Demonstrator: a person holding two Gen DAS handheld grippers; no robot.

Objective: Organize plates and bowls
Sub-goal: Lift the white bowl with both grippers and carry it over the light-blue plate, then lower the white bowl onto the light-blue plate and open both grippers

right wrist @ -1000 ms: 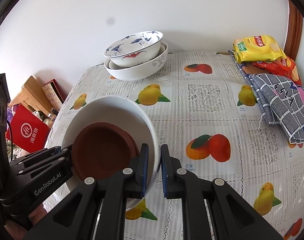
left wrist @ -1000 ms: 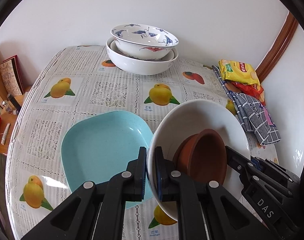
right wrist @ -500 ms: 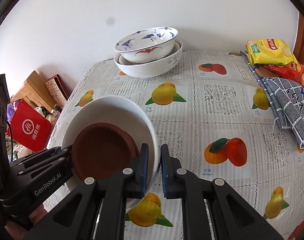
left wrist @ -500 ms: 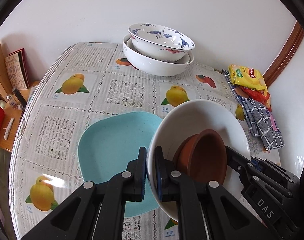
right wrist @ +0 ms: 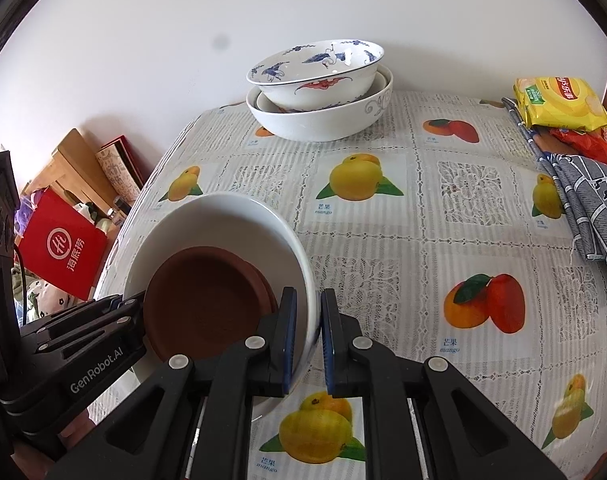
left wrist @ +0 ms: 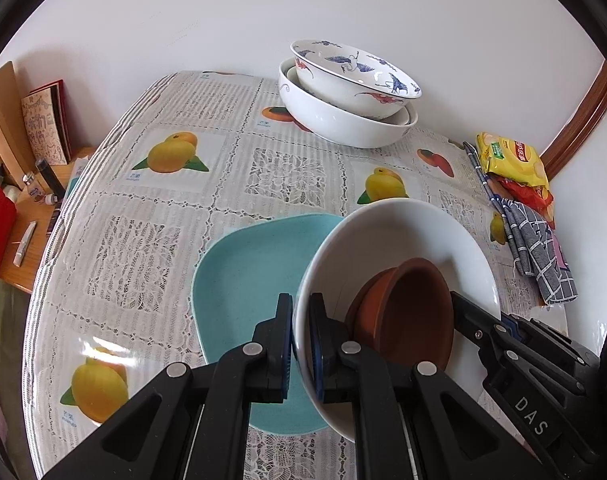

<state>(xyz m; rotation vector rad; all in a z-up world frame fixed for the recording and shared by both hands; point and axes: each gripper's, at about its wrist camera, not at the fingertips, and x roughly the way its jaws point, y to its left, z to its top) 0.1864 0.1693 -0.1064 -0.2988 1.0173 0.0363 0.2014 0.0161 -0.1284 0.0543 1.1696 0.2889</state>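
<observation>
Both grippers hold one white bowl (left wrist: 399,236) above the table, each shut on an opposite side of its rim. My left gripper (left wrist: 301,344) clamps the left rim; my right gripper (right wrist: 306,336) clamps the right rim of the white bowl (right wrist: 223,220). A small brown bowl (left wrist: 407,320) lies inside it, also seen in the right wrist view (right wrist: 207,300). A light blue square plate (left wrist: 243,280) lies on the table under and left of the held bowl. A crane-patterned bowl (left wrist: 355,76) is stacked in a large white bowl (left wrist: 335,120) at the far edge.
The table carries a fruit-print lace cloth (right wrist: 423,220). Yellow and red snack bags (right wrist: 559,100) and a grey checked towel (right wrist: 587,200) lie at its right edge. A red bag (right wrist: 59,248), books and small items sit beyond the left edge. A white wall stands behind.
Both grippers have moved with the white bowl towards the left over the table, so the stacked bowls and blue plate sit further right in view. The grips are unchanged.
</observation>
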